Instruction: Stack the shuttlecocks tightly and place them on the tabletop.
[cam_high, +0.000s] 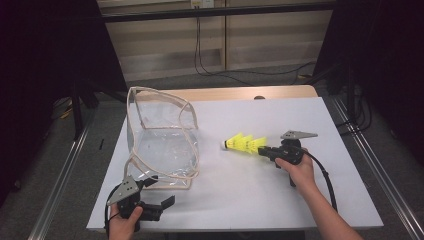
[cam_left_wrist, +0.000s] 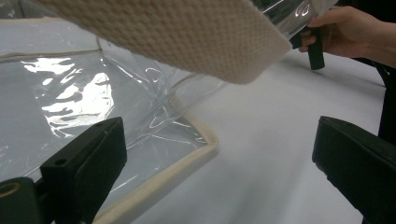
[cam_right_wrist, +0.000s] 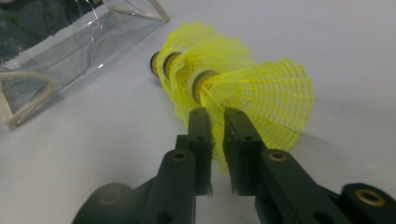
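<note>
Three stacked shuttlecocks (cam_high: 243, 144) are at stake, but the largest thing in play is the clear bag (cam_high: 161, 140), which stands at the left of the table (cam_high: 280, 200) with its mouth held up only by soft plastic and cream trim. A collapse of that mouth is judged the main risk, because the left gripper (cam_high: 156, 194) is seen with its jaws wide apart, one jaw near the bag's bottom corner and nothing pinched, so the bag is not steadied.

The stack lies on the table right of the bag, well apart from it, cork ends toward the bag. It is gripped by the right gripper (cam_right_wrist: 215, 122), whose jaws are drawn narrow on the thin rim of the rearmost skirt. A slip is thought likely there: the mesh could flex or crush. The front shuttlecocks, merely nested, could slide off if the stack is tilted.
</note>
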